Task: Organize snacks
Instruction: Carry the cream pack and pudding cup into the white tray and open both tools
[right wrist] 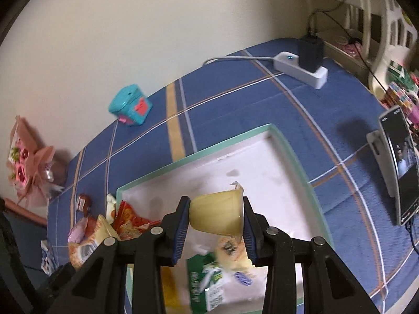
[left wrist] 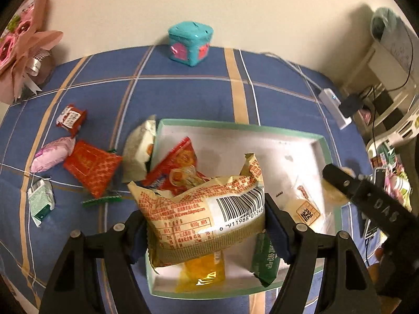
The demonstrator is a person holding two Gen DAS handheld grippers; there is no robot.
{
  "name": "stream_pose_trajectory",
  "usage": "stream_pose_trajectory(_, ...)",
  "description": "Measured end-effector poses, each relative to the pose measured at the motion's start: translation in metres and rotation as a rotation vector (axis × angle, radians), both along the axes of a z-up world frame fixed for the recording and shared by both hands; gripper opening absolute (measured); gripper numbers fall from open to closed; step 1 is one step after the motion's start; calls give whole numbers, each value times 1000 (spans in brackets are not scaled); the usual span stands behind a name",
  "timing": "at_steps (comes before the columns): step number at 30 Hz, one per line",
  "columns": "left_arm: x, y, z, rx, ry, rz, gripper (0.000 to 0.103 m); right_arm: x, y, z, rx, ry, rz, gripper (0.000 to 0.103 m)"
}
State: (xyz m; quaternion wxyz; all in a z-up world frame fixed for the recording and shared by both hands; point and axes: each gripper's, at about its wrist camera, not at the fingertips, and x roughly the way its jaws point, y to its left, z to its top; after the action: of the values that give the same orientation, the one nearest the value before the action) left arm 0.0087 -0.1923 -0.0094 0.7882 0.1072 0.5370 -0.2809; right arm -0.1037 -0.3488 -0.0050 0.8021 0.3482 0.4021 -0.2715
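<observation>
My left gripper [left wrist: 205,233] is shut on a beige snack packet [left wrist: 201,209] with red print and a barcode, held over the near part of a white box with a mint rim [left wrist: 318,137]. In the box lie a red packet [left wrist: 175,164], a yellow packet [left wrist: 201,272], a green packet [left wrist: 265,259] and a clear-wrapped snack [left wrist: 303,206]. My right gripper [right wrist: 216,225] is shut on a pale yellow jelly cup [right wrist: 218,214], lying sideways between the pads above the same box [right wrist: 293,151]. The right gripper's black arm [left wrist: 366,196] shows at the right of the left wrist view.
Loose snacks lie on the blue plaid cloth left of the box: a red packet [left wrist: 91,167], a pink one [left wrist: 51,154], a small red-white one [left wrist: 70,119], a green-white one [left wrist: 40,201] and a beige one [left wrist: 138,149]. A teal cube box [left wrist: 189,43], power strip [right wrist: 301,69], phone [right wrist: 399,164] and pink bouquet [left wrist: 23,52] stand around.
</observation>
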Motion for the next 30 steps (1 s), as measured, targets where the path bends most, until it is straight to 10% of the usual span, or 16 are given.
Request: stream_pose_trajectory(30, -3, -38, -34, 82, 11, -83, 84, 24, -3, -32, 10, 87, 69, 50)
